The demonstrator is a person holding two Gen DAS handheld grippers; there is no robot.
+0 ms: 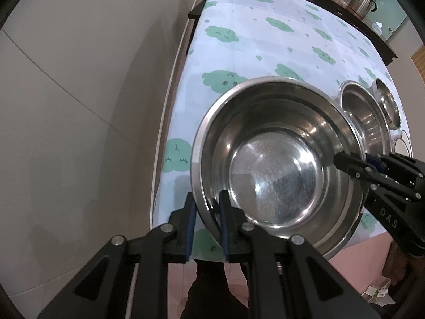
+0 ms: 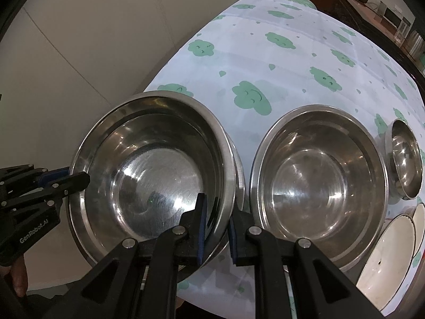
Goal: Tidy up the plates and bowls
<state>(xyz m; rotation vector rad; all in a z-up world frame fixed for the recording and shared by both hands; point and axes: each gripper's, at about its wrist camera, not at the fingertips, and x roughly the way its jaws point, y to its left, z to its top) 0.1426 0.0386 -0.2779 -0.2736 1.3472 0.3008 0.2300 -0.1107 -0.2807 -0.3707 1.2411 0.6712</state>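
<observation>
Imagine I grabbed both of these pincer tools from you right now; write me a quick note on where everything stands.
Left gripper: shut on the near rim of the large steel bowl.
Right gripper: shut on the same bowl's opposite rim.
To its right on the cloud-print tablecloth: a medium steel bowl, a small steel bowl, then white plates at the edge.
Done: nothing looks stacked yet, as far as these views show.
Left: probably nest the bowls by size and gather the plates.

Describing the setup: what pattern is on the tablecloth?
Pale tablecloth printed with green smiling clouds; clearest in the right wrist view.
</observation>
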